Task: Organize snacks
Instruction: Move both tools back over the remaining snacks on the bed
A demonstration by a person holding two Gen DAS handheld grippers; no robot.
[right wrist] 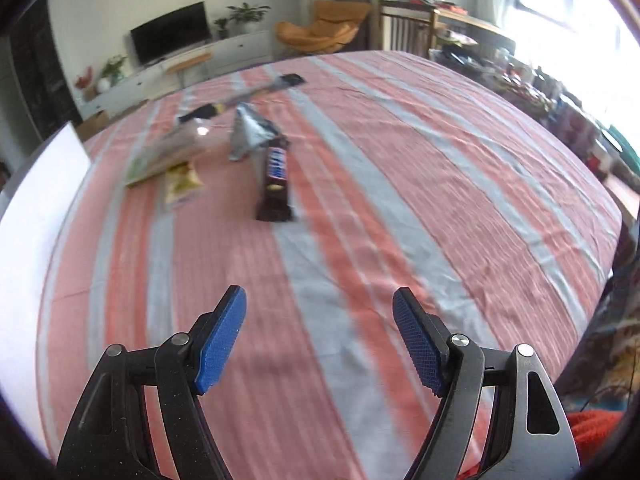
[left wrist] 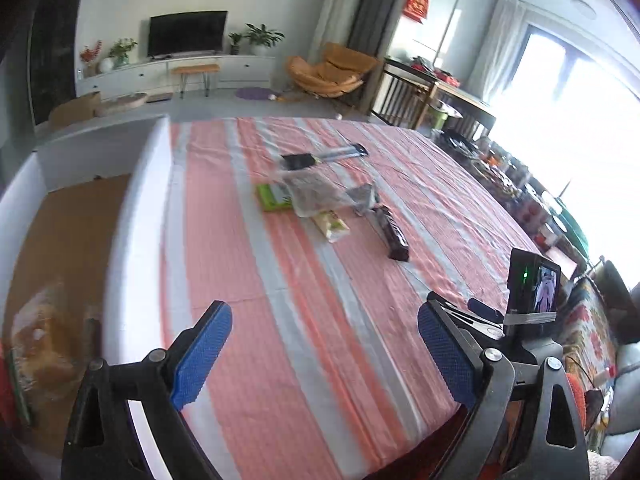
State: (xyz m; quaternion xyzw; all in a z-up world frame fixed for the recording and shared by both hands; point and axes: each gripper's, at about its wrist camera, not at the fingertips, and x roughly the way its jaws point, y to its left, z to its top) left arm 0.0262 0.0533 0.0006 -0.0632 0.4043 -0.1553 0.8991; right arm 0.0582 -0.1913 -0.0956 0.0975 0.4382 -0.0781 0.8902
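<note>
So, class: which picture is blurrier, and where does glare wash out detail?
Right wrist view: motion blur smears the snack bar and striped tablecloth; the window glares at the top right. Left wrist view: sharper at the centre, smeared along the white box on the left; the window blows out white.

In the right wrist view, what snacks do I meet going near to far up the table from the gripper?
Right gripper, open → dark chocolate bar → yellow snack packet → silver foil pouch → long dark packet at the far end.
</note>
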